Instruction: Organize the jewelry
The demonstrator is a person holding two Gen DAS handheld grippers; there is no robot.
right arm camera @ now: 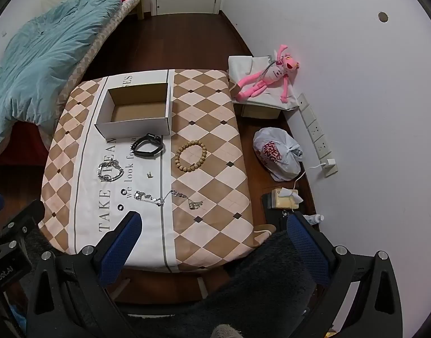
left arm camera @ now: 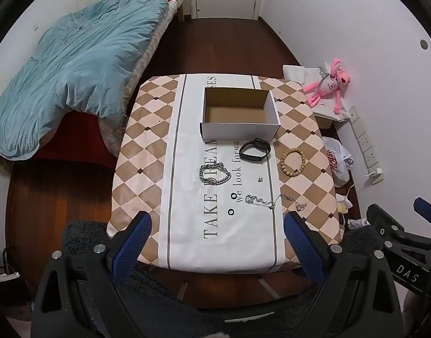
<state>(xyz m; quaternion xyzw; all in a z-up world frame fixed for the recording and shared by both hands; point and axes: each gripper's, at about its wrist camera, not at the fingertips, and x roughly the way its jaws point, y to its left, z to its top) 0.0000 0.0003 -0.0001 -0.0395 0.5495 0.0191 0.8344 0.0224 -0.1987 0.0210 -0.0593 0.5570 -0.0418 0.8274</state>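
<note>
The table [left arm camera: 147,152] with its checkered cloth carries everything. At its far side stands an open cardboard box [left arm camera: 240,109], and nothing lies in it yet. Just in front of the box lies a black watch band [left arm camera: 254,149]; beside it, toward the wall, a wooden bead bracelet [left arm camera: 293,162]. Nearer the person lie a heavy silver chain [left arm camera: 214,174], then thin silver necklaces [left arm camera: 262,201] in a loose line, two small black rings [left arm camera: 232,203] and one tiny stud [left arm camera: 260,179].

The left gripper [left arm camera: 218,242] and the right gripper [right arm camera: 212,239] both hang above the near edge of the table, tilted steeply down, jaws spread wide and holding nothing. All the jewelry lies ahead of them, apart from the fingers.

The risk seems greatest with the small pieces. The thin necklaces lie close together and may tangle or come up together. The rings and the stud are very flat, so wide pads could push them along the cloth or off the edge.
</note>
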